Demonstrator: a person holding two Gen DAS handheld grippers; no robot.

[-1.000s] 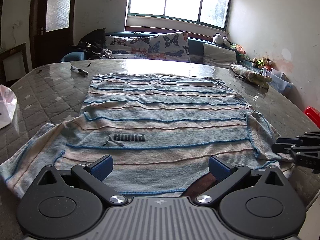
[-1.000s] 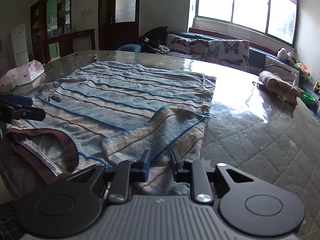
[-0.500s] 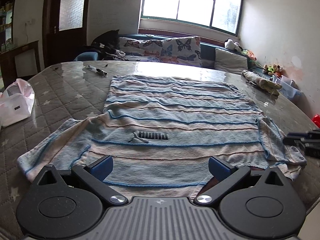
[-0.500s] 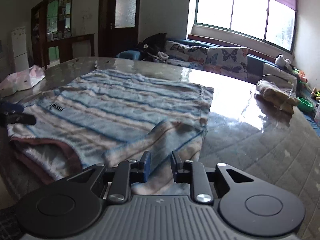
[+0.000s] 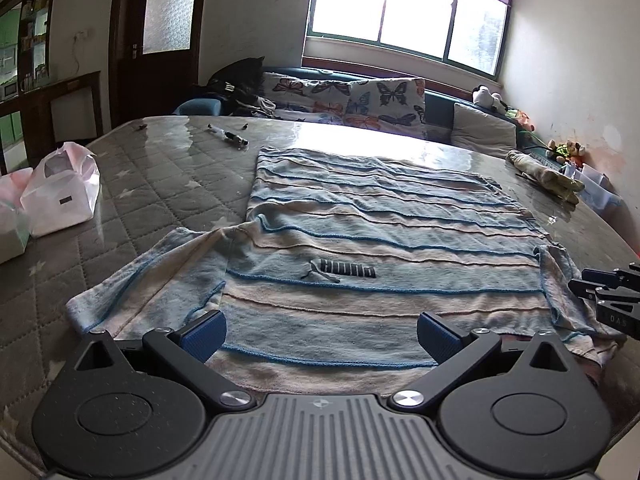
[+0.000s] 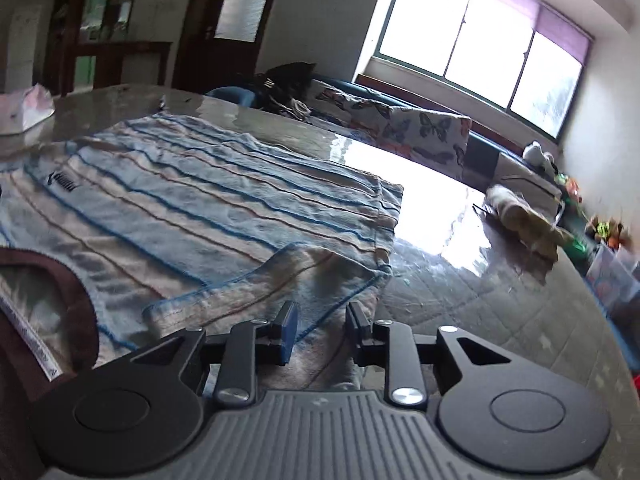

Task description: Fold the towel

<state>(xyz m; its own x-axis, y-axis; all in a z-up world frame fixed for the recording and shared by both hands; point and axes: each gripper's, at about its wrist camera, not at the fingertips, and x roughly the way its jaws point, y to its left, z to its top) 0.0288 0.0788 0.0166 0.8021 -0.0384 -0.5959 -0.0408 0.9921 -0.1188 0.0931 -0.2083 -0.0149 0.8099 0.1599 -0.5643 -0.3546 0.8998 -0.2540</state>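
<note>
One striped towel lies spread on the quilted table, its two near corners folded inward and one dark logo facing up. The left claw hangs spread wide over the near edge, gripping nothing. The right claw stands partly spread over the folded right corner, pinching nothing, and two white bags sit at the table's left side.

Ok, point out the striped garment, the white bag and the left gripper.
striped garment [image 5: 360, 240], left wrist view, on its striped middle.
white bag [image 5: 60, 196], left wrist view, on its front face.
left gripper [image 5: 320, 332], left wrist view, midway between its fingertips.
</note>
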